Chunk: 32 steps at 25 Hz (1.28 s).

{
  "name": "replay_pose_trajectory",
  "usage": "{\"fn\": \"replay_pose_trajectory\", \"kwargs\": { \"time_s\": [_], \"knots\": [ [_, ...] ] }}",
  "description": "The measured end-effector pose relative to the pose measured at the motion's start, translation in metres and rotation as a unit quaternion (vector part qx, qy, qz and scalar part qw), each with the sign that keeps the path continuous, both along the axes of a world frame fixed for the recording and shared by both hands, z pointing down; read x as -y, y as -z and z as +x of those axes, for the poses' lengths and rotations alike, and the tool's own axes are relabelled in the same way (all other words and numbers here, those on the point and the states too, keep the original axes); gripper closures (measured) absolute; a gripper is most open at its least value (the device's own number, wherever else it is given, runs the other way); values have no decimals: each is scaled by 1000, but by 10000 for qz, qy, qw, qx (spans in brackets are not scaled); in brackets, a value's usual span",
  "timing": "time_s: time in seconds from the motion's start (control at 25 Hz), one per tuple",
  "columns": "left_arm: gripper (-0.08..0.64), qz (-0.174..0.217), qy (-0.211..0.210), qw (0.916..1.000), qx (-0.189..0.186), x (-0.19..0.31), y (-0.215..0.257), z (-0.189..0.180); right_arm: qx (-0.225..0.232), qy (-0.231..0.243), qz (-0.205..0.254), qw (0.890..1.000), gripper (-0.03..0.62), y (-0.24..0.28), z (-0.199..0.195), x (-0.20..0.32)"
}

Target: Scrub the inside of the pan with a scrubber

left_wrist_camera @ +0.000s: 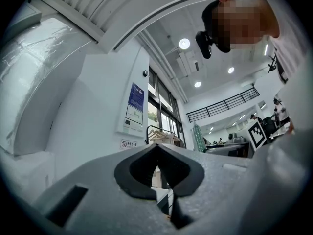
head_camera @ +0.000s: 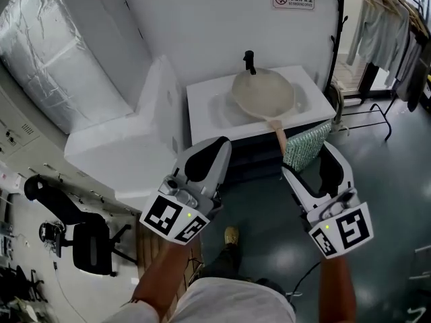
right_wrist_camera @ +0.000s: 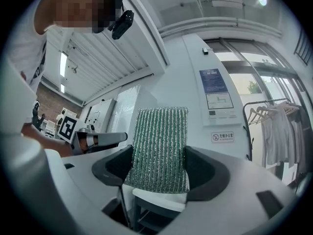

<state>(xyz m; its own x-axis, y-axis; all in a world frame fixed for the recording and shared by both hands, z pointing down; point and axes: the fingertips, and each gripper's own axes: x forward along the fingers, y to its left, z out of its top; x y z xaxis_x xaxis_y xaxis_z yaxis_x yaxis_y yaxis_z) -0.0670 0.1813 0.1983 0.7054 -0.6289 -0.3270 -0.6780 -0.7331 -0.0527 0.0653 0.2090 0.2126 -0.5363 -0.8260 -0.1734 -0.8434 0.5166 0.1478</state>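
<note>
A pale round pan with a wooden handle lies in the white sink ahead, its handle toward me. My right gripper is shut on a green ribbed scrubber, held well short of the sink. That scrubber stands upright between the jaws in the right gripper view. Level with it on the left is my left gripper, shut with nothing in it; in its own view the left gripper has its dark pads meeting.
A black tap stands behind the pan. A white counter block lies left of the sink. A clothes rack with hanging garments stands at the right. A black office chair is at lower left on the dark floor.
</note>
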Motion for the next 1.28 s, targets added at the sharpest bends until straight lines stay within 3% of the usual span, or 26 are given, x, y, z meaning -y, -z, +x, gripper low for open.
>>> {"fn": "replay_pose_trajectory", "kwargs": {
  "time_s": [0.68, 1.08, 1.28],
  "knots": [
    [545, -236, -211, 9993, 178, 255, -18, -13, -424, -384, -390, 9976, 253, -12, -25, 238],
    [543, -644, -13, 9974, 322, 338, -53, -6, -746, -451, -945, 9917, 253, -39, -22, 323],
    [543, -903, 247, 9944, 489, 373, -72, -1, -1141, -292, -1341, 9839, 253, -69, -19, 360]
  ]
}}
